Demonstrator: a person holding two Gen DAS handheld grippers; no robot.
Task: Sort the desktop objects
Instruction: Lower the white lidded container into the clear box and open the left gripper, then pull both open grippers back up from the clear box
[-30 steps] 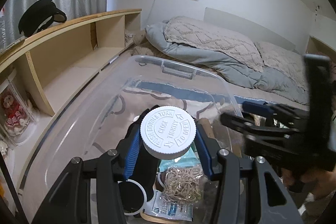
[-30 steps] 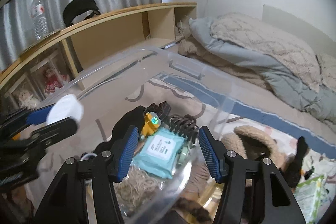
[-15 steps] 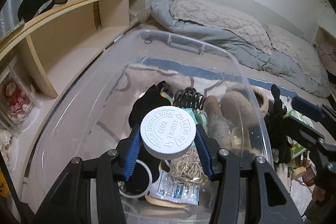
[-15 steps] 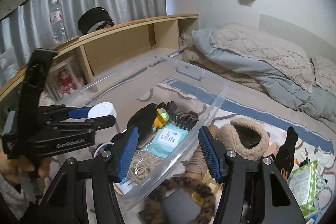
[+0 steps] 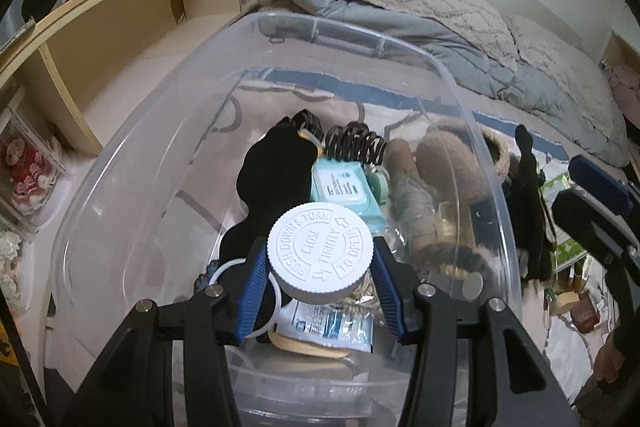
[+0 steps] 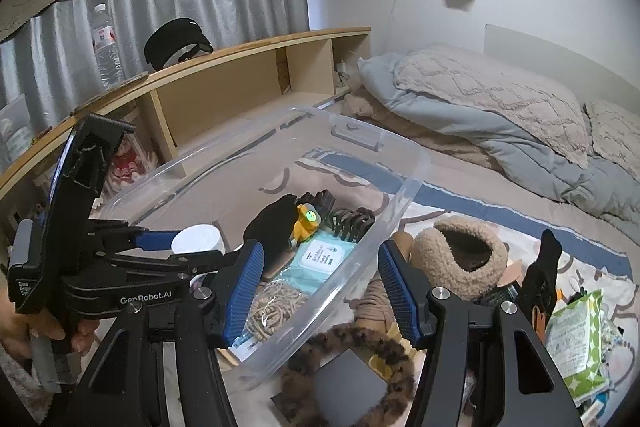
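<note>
The left gripper (image 5: 320, 263) is clamped on a white bottle (image 5: 320, 253), its blue pads pressing the sides just below the ribbed cap. The cap faces the camera and reads "push down & turn". The bottle hangs above the near end of a clear bin (image 5: 492, 195) that sits on a bed. In the right wrist view the same gripper (image 6: 192, 247) reaches in from the left with the bottle (image 6: 198, 239) over the bin (image 6: 404, 199), and a hand (image 6: 36, 327) grips its handle.

In the bin lie a black cloth (image 5: 276, 167), a teal wipes pack (image 5: 344, 187), a dark claw clip (image 5: 354, 147), a bundle of rubber bands (image 6: 272, 307), a white ring (image 5: 244, 299) and a flat sachet (image 5: 324, 323).

The right gripper (image 6: 320, 291) has its jaws apart with nothing between them, poised over the bin's near right wall. Right of the bin, on the bed, are a fuzzy slipper (image 6: 460, 259), a black sock (image 6: 540, 267), a green pack (image 6: 576, 339) and a leopard band (image 6: 352, 363) around a dark card (image 6: 344, 383).

On the far left a wooden shelf (image 6: 224, 99) carries a water bottle (image 6: 106, 43) and a black visor (image 6: 176, 41).
</note>
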